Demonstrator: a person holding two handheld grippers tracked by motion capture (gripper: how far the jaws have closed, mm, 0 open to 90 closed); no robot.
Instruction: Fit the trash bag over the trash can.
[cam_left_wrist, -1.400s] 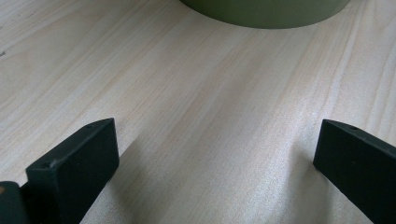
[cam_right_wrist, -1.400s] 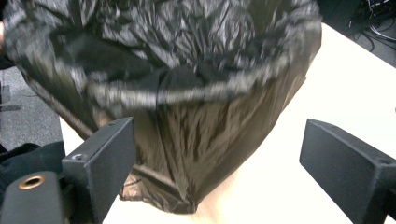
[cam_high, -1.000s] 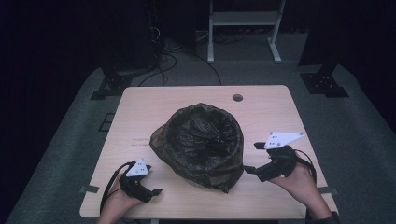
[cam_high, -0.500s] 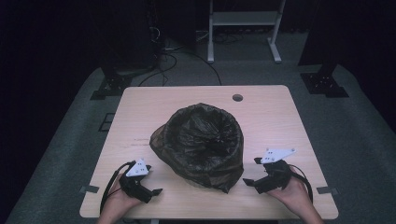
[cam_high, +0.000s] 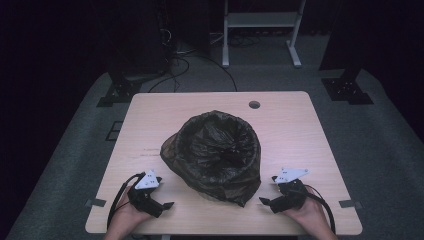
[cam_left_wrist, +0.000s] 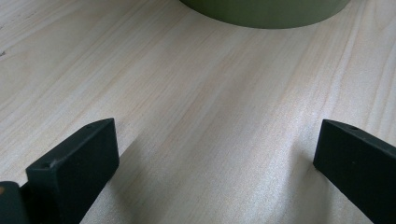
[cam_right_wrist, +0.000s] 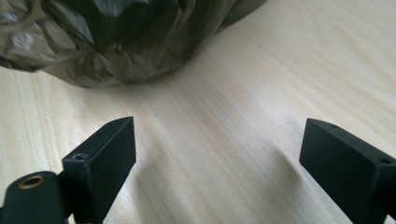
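Bin: an olive round bin lined with a dark crumpled bag, standing at the middle of the table, mouth up.
Bag: its loose plastic hangs over the rim and down the bin's side to the tabletop on the near right.
Left gripper: lying low on the table near the front left edge, held by the person's left hand.
Left jaws: spread wide, released, nothing between them but bare wood; the bin's green base is ahead, apart from them.
Right gripper: on the table at the front right, in the right hand, pointing toward the bin.
Right jaws: wide apart, gripping nothing; the bag's edge lies ahead of them, near but not touching.
Hole: a small round hole in the tabletop beyond the bin.
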